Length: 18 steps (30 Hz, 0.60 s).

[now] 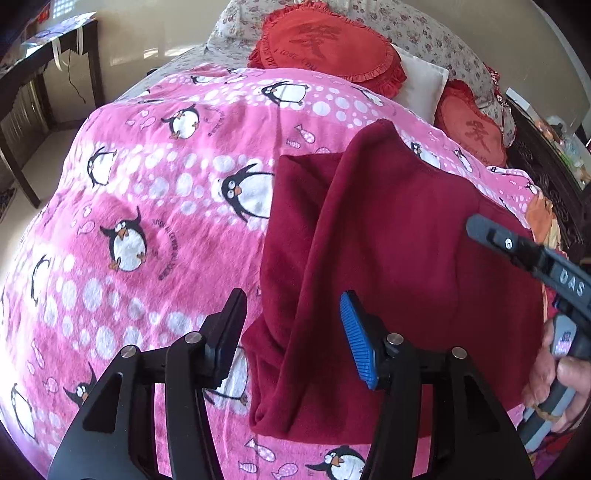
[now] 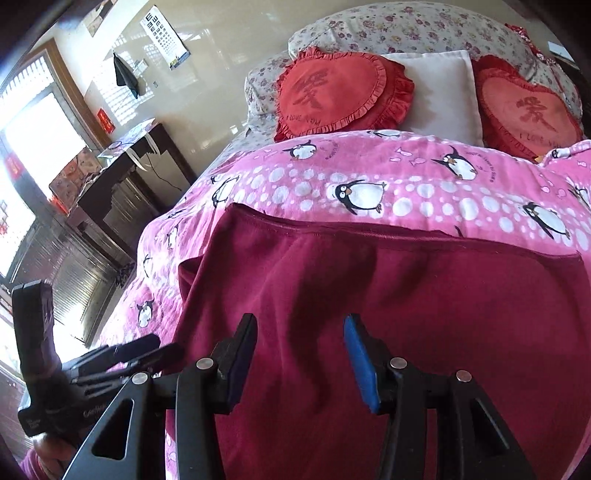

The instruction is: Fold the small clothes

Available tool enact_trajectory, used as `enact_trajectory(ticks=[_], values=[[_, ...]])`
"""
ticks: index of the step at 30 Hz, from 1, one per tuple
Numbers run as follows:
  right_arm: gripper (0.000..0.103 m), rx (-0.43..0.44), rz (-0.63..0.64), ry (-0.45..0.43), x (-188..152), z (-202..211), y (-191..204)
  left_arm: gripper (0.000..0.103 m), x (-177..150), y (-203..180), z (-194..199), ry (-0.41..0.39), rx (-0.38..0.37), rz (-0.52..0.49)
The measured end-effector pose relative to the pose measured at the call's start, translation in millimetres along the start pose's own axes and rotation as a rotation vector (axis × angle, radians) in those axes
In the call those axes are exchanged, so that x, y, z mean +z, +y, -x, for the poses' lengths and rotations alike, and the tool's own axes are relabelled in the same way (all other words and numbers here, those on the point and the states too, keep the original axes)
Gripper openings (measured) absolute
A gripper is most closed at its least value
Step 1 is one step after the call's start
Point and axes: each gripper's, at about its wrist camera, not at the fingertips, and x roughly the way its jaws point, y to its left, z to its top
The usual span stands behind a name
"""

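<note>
A dark red fleece garment (image 1: 399,258) lies on a pink penguin blanket (image 1: 147,206) on the bed, with one part folded over its left side. My left gripper (image 1: 293,314) is open and empty, just above the garment's left edge. My right gripper (image 2: 301,339) is open and empty above the garment (image 2: 406,302). The right gripper also shows at the right edge of the left wrist view (image 1: 524,254), over the garment. The left gripper shows at the lower left of the right wrist view (image 2: 129,354).
Two red heart cushions (image 2: 340,96) (image 2: 524,107), a white pillow (image 2: 439,88) and a floral pillow (image 2: 406,26) lie at the head of the bed. A dark desk (image 2: 125,177) stands left of the bed. The bed's edge drops off at the left.
</note>
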Motion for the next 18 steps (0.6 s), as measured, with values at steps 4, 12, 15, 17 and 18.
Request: enact_trajectory(ticks=[4, 12, 15, 17, 18], values=[[0.047, -0.034, -0.015, -0.012, 16.6, -21.8, -2.3, 0.053, -10.4, 6.9, -8.7, 0.029, 0.019, 0.015], [0.050, -0.077, -0.010, 0.048, 28.9, -49.4, -2.8, 0.053, -15.0, 1.1, -9.1, 0.025, 0.036, 0.014], [0.050, -0.035, -0.020, 0.024, 27.4, -30.9, 5.6, 0.053, -15.2, -3.6, -2.9, 0.004, 0.035, 0.004], [0.051, 0.030, -0.022, 0.015, 25.5, -20.6, 17.1, 0.053, -16.4, -4.2, -1.0, -0.004, 0.040, 0.003], [0.051, 0.054, -0.019, 0.018, 24.2, -18.3, 24.7, 0.053, -17.5, -4.1, -0.9, -0.003, 0.036, 0.006]])
